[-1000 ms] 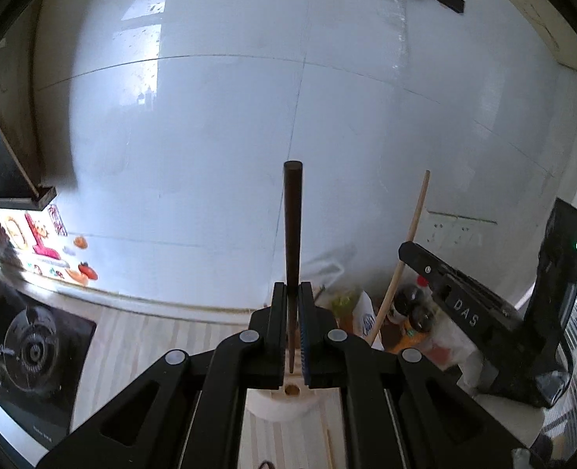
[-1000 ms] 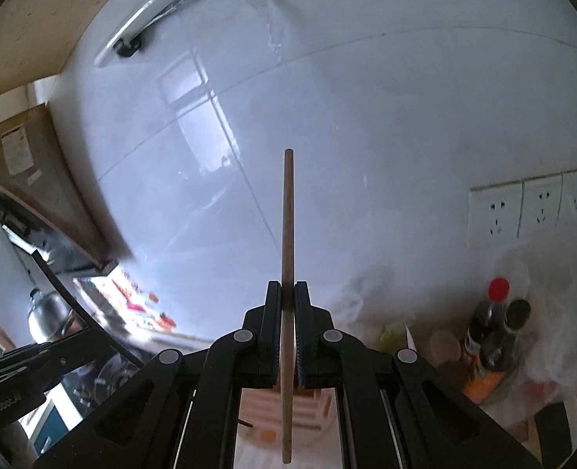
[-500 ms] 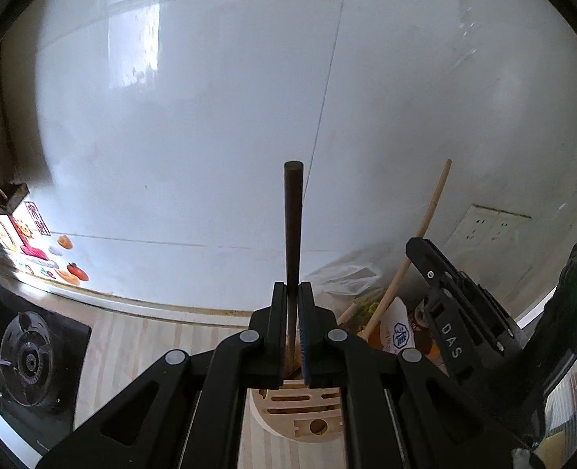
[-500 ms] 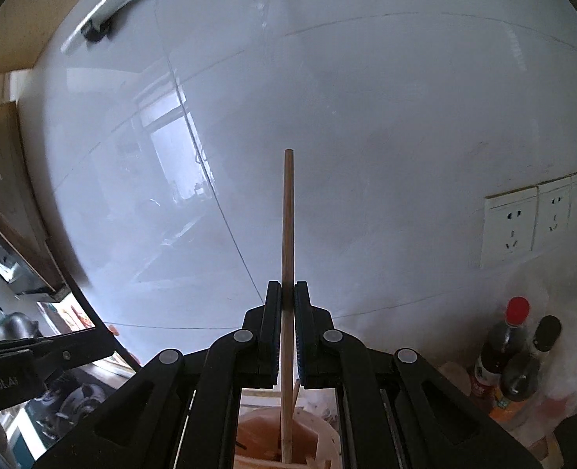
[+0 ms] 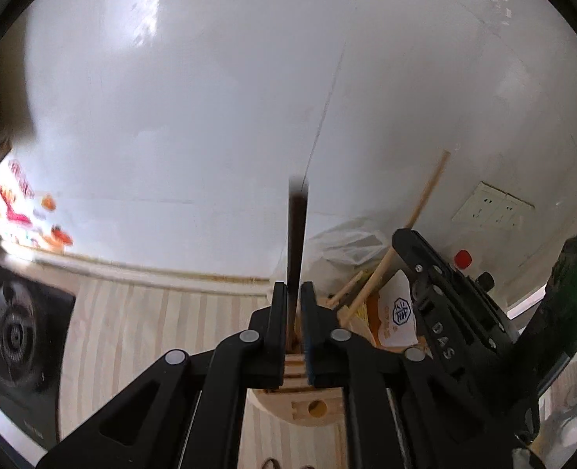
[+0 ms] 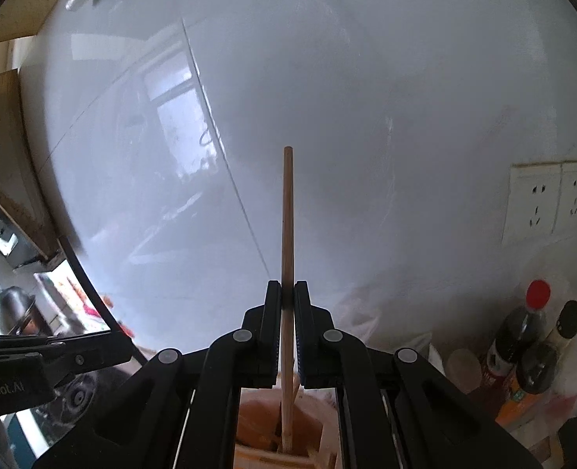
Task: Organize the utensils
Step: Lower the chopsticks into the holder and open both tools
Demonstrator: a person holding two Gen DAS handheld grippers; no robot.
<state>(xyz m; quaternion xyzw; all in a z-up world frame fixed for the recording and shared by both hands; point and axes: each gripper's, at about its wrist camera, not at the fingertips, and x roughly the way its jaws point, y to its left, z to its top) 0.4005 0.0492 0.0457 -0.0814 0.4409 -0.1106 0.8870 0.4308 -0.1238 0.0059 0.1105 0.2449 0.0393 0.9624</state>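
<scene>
Left wrist view: left gripper pinches a dark chopstick upright between its pads, jaws drawn in tight on the shaft with a sliver of gap showing on one side. Stick held near its lower end, so the tip leads; it points down toward the wooden utensil holder sitting on the pale striped counter directly below. Upper end blurred. Light bamboo sticks already lean out of the holder's far side.

Right wrist view: right gripper clamped on a pale wooden chopstick, also vertical. Its lower end reaches down into the holder's round open well; whether it touches bottom I cannot tell.

Judgement: both sticks are kept plumb and gripped low to drop cleanly through the holder's slots. Sauce bottles stand well off to the right, by the wall sockets.
</scene>
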